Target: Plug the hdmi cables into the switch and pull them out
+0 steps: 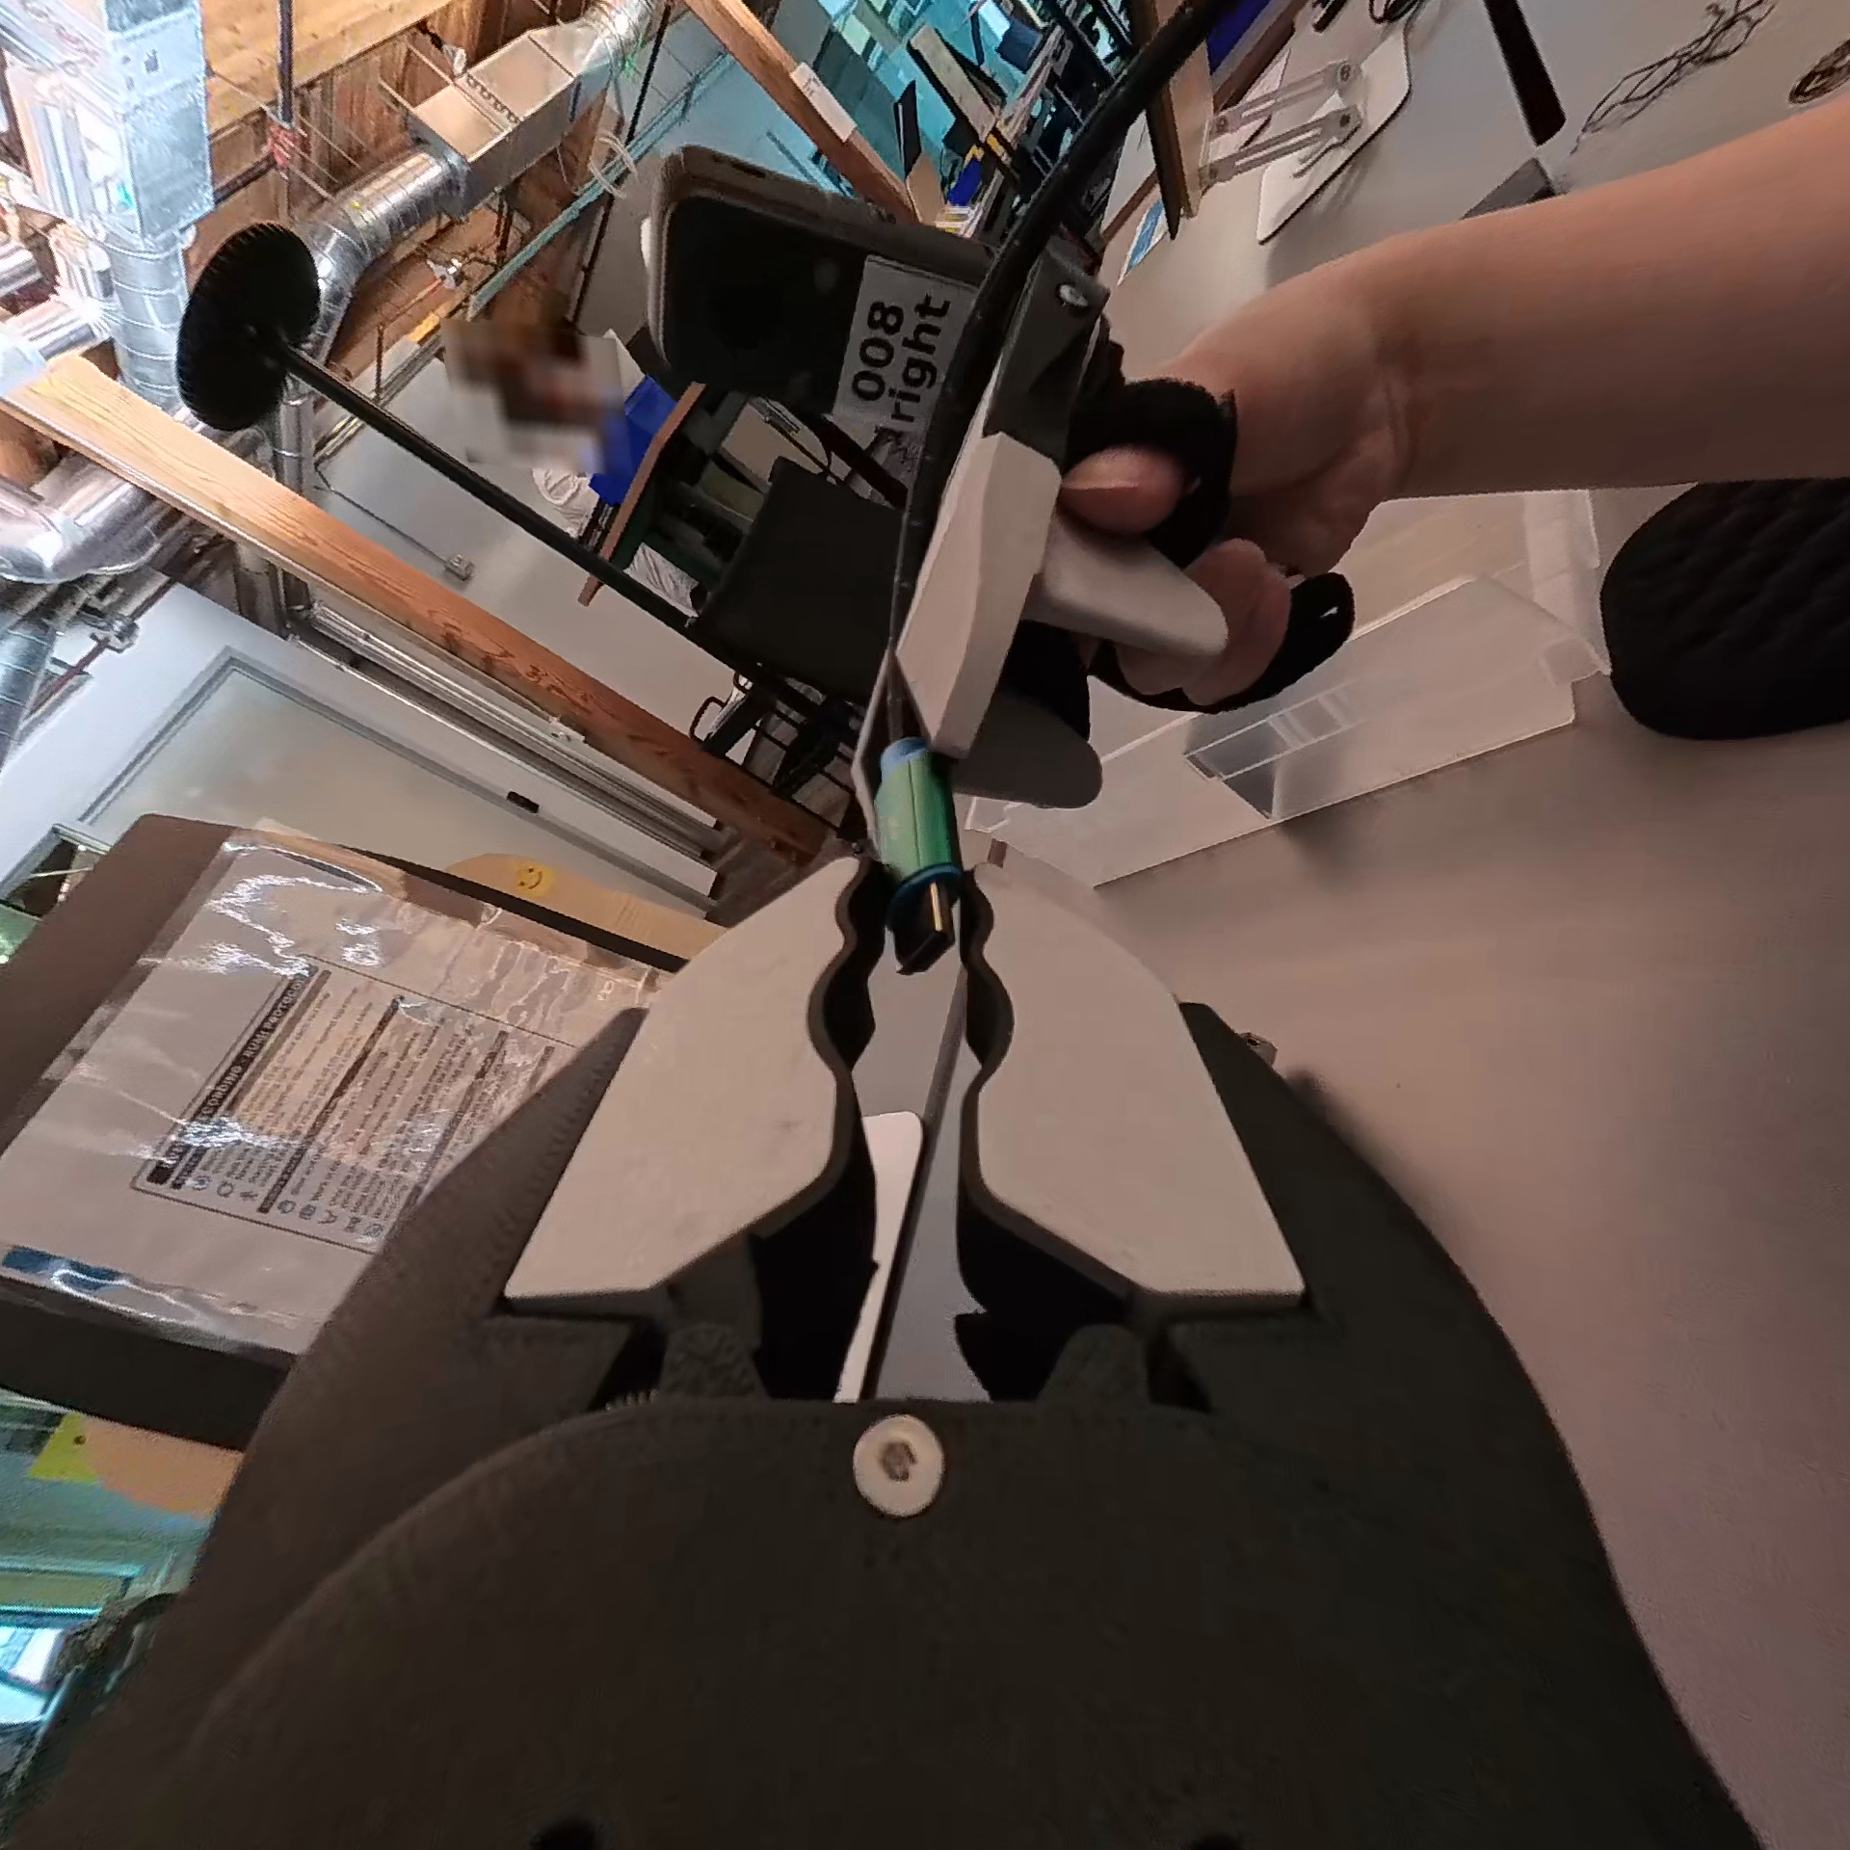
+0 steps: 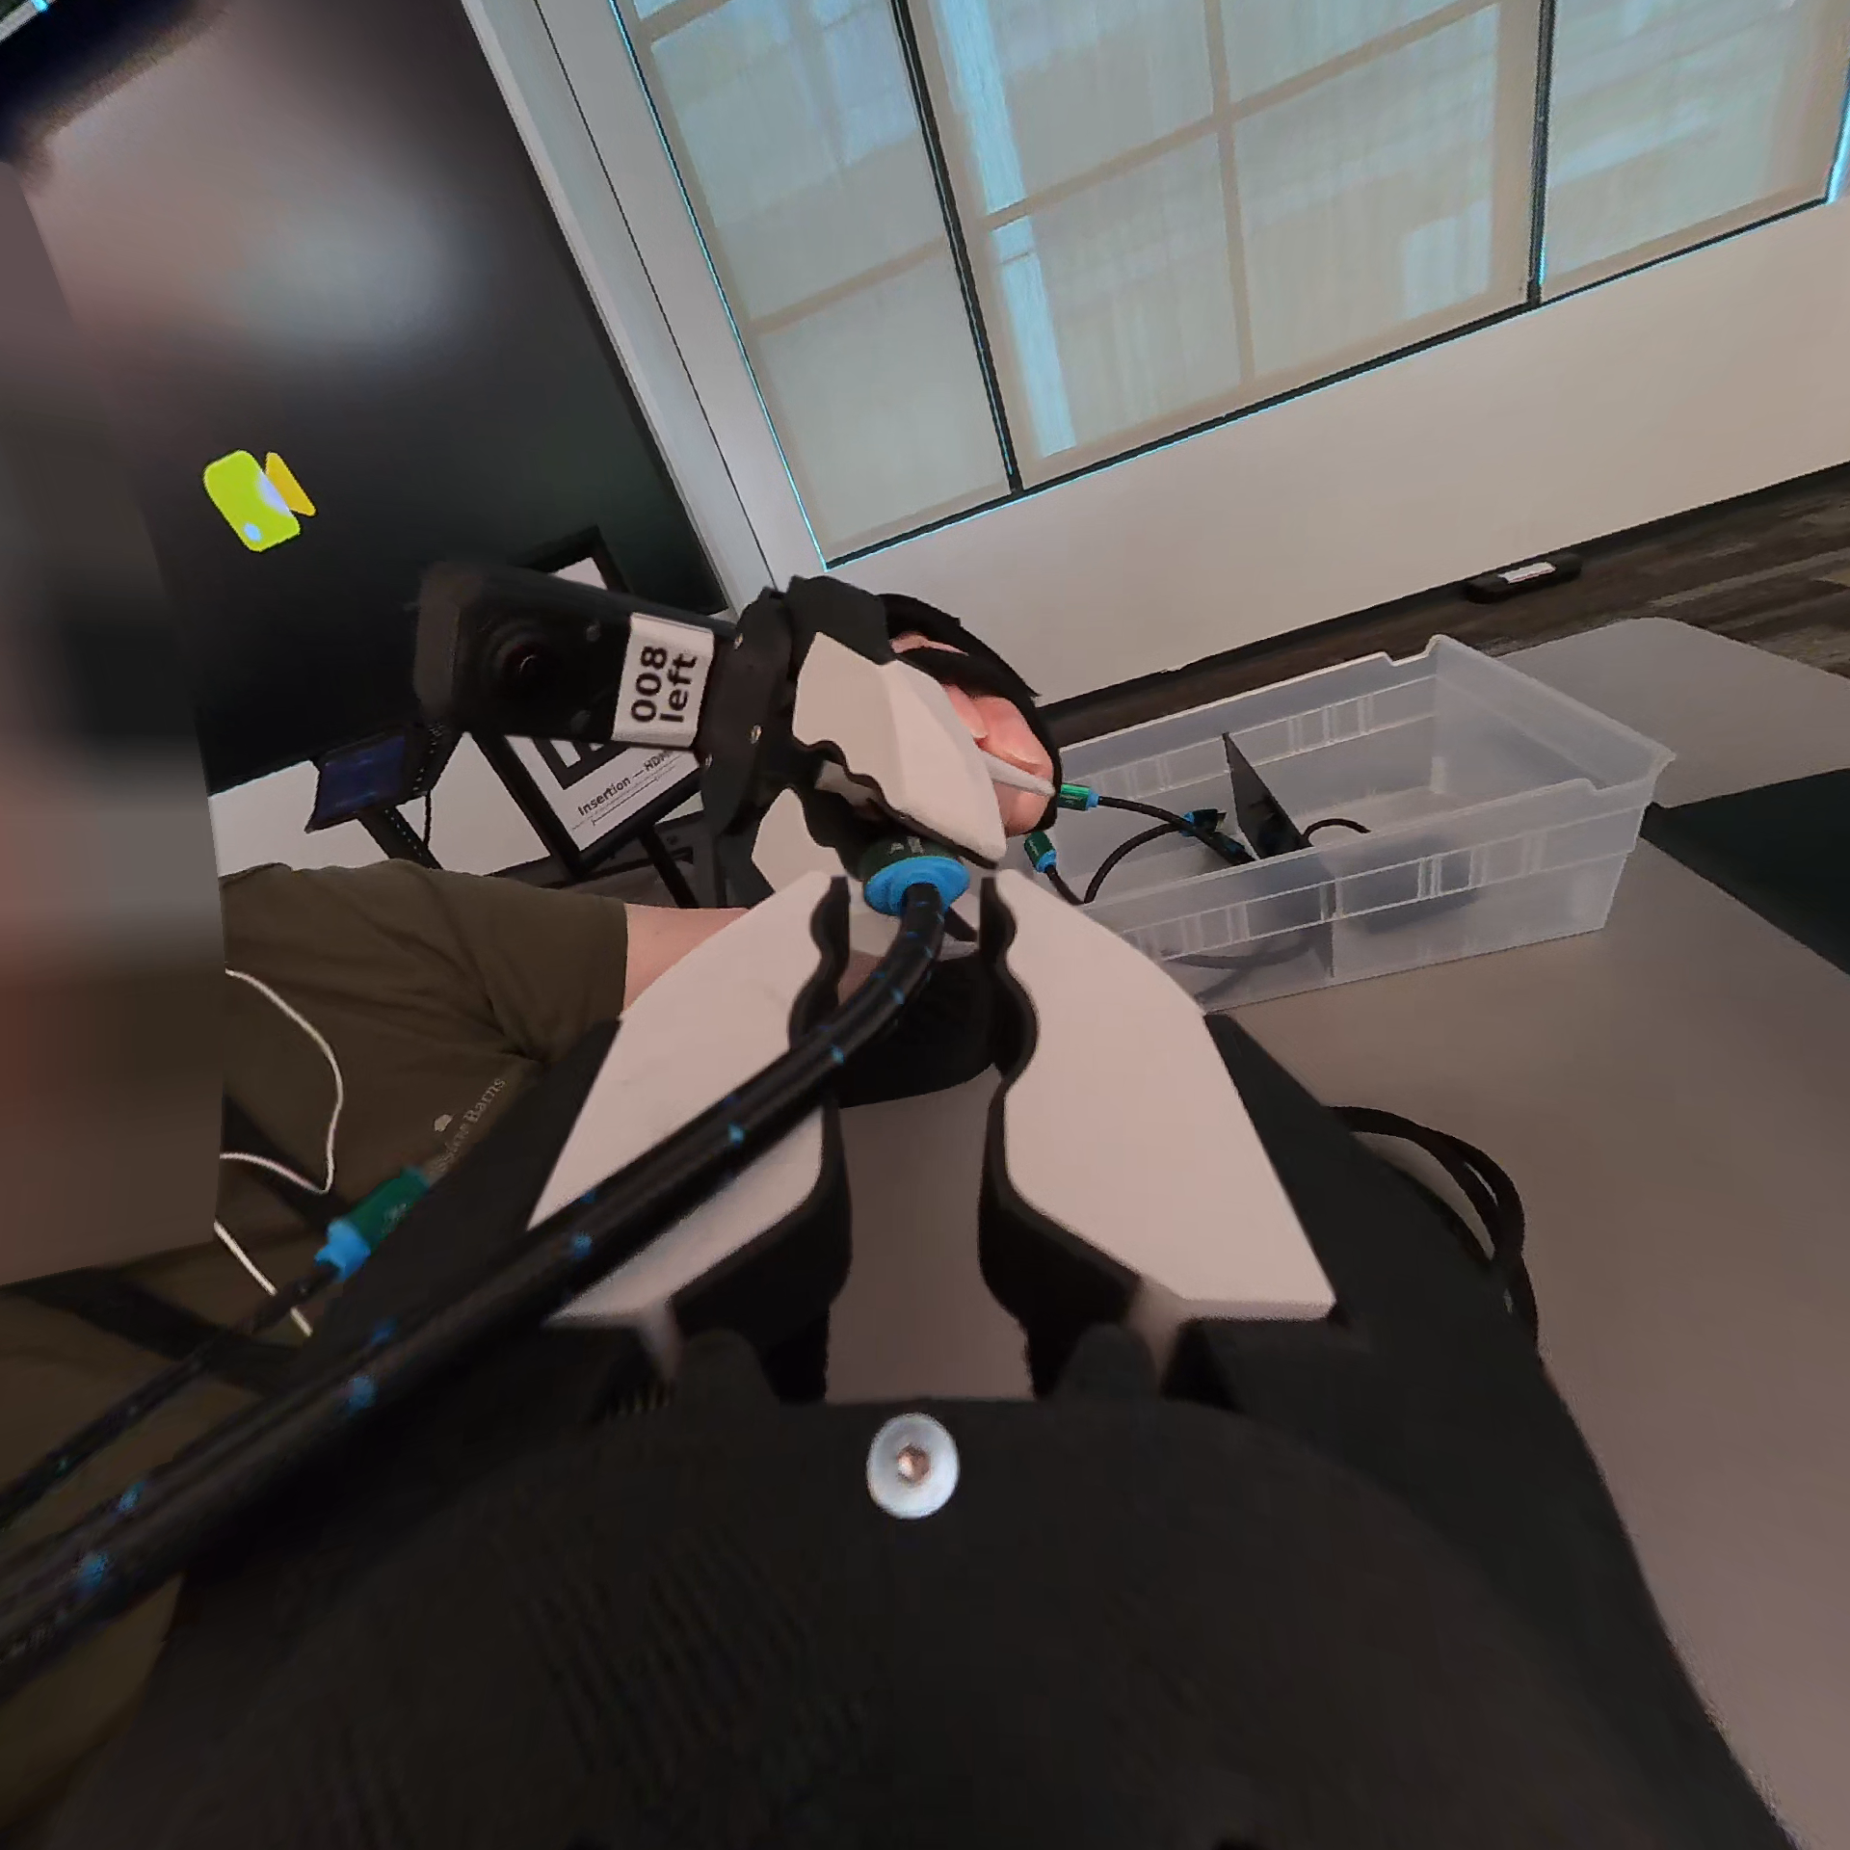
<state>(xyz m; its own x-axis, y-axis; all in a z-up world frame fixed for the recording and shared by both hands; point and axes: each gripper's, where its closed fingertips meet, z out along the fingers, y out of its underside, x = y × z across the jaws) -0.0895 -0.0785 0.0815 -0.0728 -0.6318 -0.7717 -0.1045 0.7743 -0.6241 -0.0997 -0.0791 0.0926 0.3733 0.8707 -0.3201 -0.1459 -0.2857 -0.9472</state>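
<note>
My left gripper has its fingers a narrow slot apart. The plug hangs in the centre of the left wrist view, green body just past my tips. Its bare connector end dips into the first notch between them, with a thin dark line on each side, so I am not pressing it there. My right gripper comes down on it from the upper right of that view, held by my hand. In the right wrist view the plug's blue collar sits right between those tips with very little slack. Those fingers are also only slightly apart, and I cannot tell whether they pinch the collar or merely flank it. From the collar the cable runs back across my right gripper's left finger and out at the lower left edge. The two grippers meet tip to tip, so there is almost no room at the centre. The table lies bare across the right and lower right of the left wrist view. The bin stands on it at centre right of the right wrist view, well apart from my tips, with cables trailing over its near wall. Two more green plugs show just beyond my left gripper. To the left a sleeve and another plug crowd that side. A sheet in clear plastic fills the left of the left wrist view.
</note>
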